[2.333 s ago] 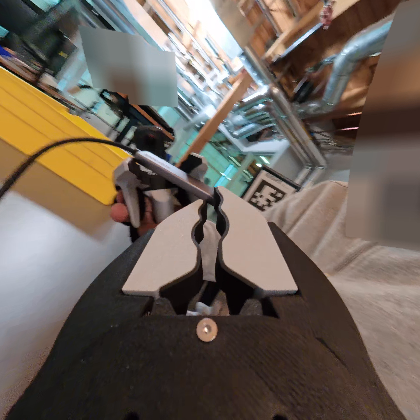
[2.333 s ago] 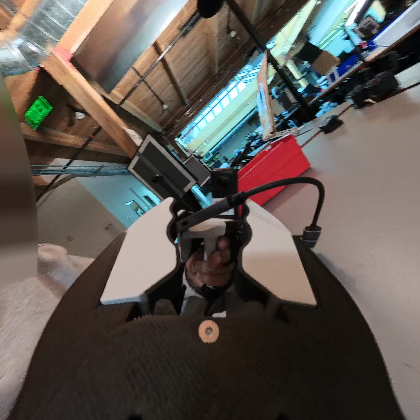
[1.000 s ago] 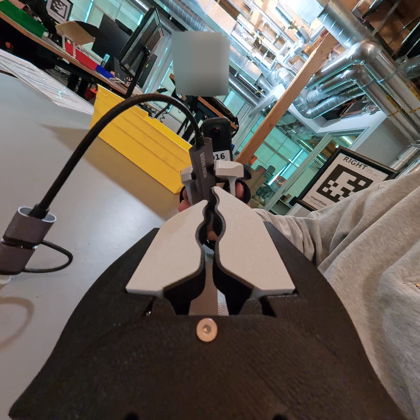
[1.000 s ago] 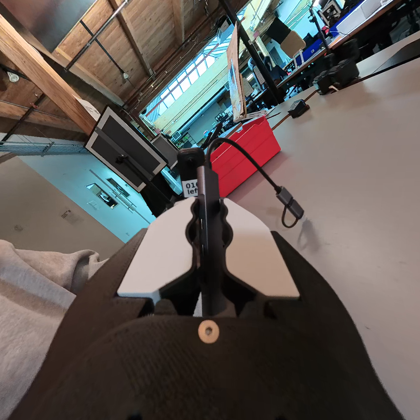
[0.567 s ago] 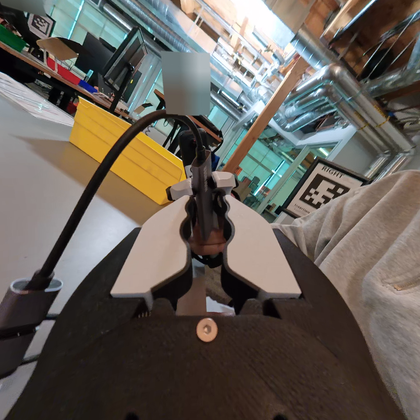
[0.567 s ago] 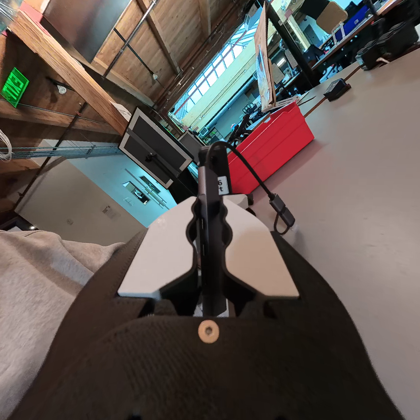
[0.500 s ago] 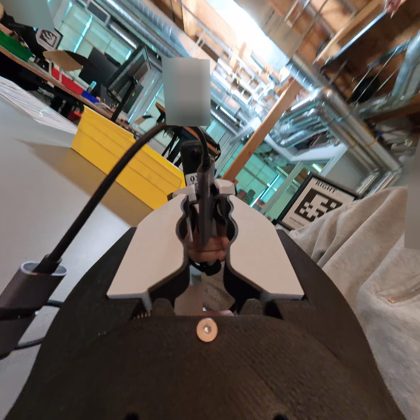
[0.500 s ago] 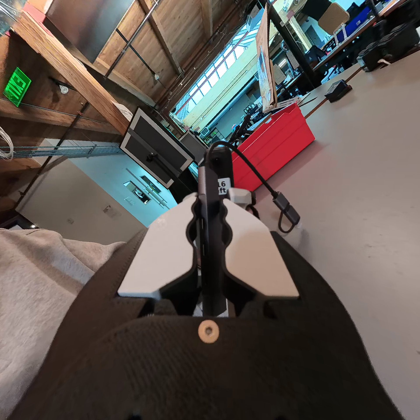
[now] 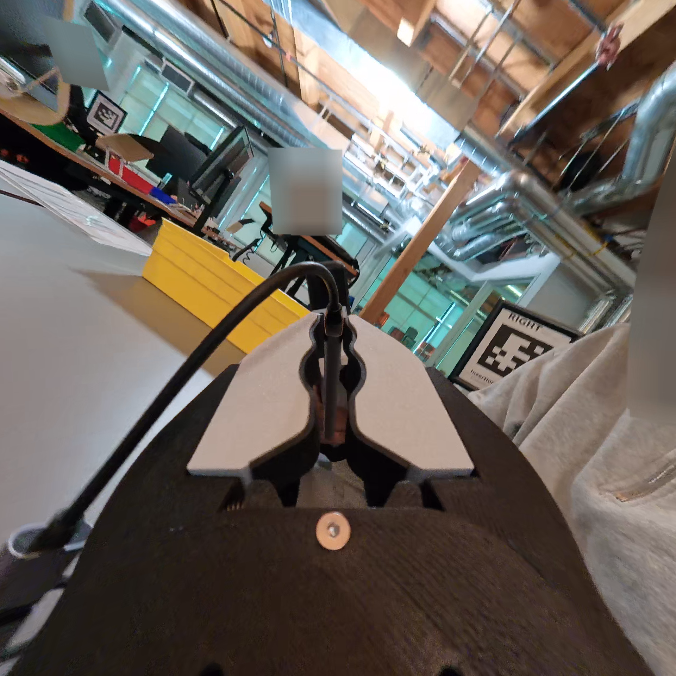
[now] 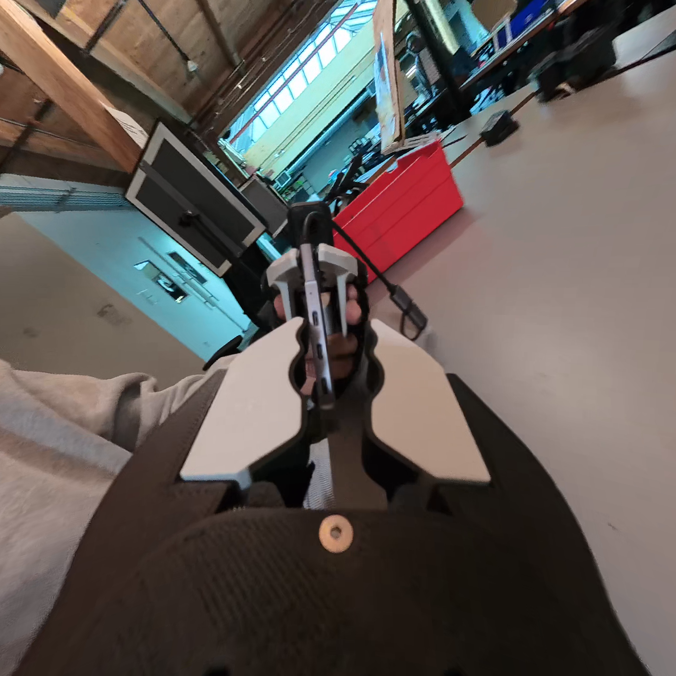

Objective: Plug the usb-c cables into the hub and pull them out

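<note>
- Clamping the slim grey USB-C hub [image 9: 332, 384] edge-on in the left gripper [image 9: 333, 322], both fingers pressing flat against its broad faces.
- Running the hub's long axis straight along the left fingers, the cable end pointing away from the left wrist camera.
- Leaving that far end, arcing up and over to the left, then dropping toward the grey table [image 9: 73, 347]: the black cable [image 9: 205, 351], ending in a blurred grey connector [image 9: 22, 548] at the lower left edge.
- Standing released, fingers spread, the right gripper [image 10: 336, 325], with the hub's free end lying in the gap and clear space showing on its right side.
- Pointing that free end at the right wrist camera, the narrow port edge turned toward the lens.
- Sitting well behind on the table: a yellow bin [image 9: 205, 270] in the left view, a red bin [image 10: 398, 205] in the right.
</note>
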{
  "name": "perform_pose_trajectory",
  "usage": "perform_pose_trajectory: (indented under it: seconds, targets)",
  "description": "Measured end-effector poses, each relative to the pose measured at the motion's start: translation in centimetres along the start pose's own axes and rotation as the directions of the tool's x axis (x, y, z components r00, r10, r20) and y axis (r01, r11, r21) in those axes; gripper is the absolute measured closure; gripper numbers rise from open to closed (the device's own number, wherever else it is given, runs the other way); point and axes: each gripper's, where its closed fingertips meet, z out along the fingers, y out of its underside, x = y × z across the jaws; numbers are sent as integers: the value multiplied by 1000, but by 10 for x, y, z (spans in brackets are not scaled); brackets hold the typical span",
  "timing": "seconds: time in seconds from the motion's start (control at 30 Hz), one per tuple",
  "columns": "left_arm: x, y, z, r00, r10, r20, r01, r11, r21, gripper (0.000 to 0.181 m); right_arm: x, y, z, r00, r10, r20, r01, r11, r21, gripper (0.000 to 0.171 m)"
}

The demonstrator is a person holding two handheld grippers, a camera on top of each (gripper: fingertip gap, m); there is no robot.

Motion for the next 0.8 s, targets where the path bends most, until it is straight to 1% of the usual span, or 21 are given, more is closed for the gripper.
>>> perform_pose_trajectory:
  seconds: [0.1, 0.2, 0.23, 0.3, 0.33, 0.4, 0.43, 0.5, 0.53, 0.6, 0.67, 0.73, 0.8]
  targets:
    - [-4, -10, -9, 1000, 6, 18, -6, 1000, 25, 174, 0, 1, -1, 995, -92, -38, 91, 996, -26, 137]
    - [-4, -14, -12, 1000, 12, 13, -12, 999, 34, 173, -2, 19, 8, 977, -203, -58, 194, 972, -134, 136]
    - [-2, -15, -12, 1000, 8, 6, -8, 999, 40, 173, -3, 25, 11, 970, -234, -59, 221, 960, -169, 138]
    - [-1, -13, -10, 1000, -2, -4, 3, 999, 38, 173, -3, 34, 16, 955, -285, -80, 263, 941, -211, 159]
    - [-1, -13, -9, 1000, -8, -5, 8, 999, 46, 173, -3, 36, 17, 951, -296, -88, 271, 937, -222, 160]
    - [-3, -15, -9, 1000, -29, 3, 29, 997, 71, 171, -5, 30, 17, 953, -287, -100, 265, 946, -188, 162]
    - [-5, -11, -8, 999, -30, 14, 29, 998, 58, 168, -6, 24, 15, 958, -269, -104, 252, 956, -151, 162]
    - [-8, 3, -2, 999, -16, 37, 16, 1000, -10, 157, -8, 12, 12, 973, -208, -101, 201, 977, -76, 162]
    - [-7, 8, 2, 999, -11, 37, 12, 999, -33, 157, -7, 10, 10, 979, -181, -96, 176, 983, -58, 162]
    - [-6, 15, 9, 999, -13, 37, 15, 999, -40, 160, -5, 7, 7, 983, -156, -95, 153, 987, -38, 162]
    - [-6, 14, 9, 999, -29, 32, 30, 999, -11, 172, -9, 6, 8, 986, -146, -77, 144, 989, -29, 162]
    - [-4, 14, 8, 998, -70, 0, 70, 997, -10, 173, -10, 8, 9, 984, -161, -76, 158, 987, -34, 162]
    - [-3, 13, 8, 998, -58, 2, 58, 998, -18, 173, -11, 8, 10, 982, -175, -77, 173, 984, -34, 162]
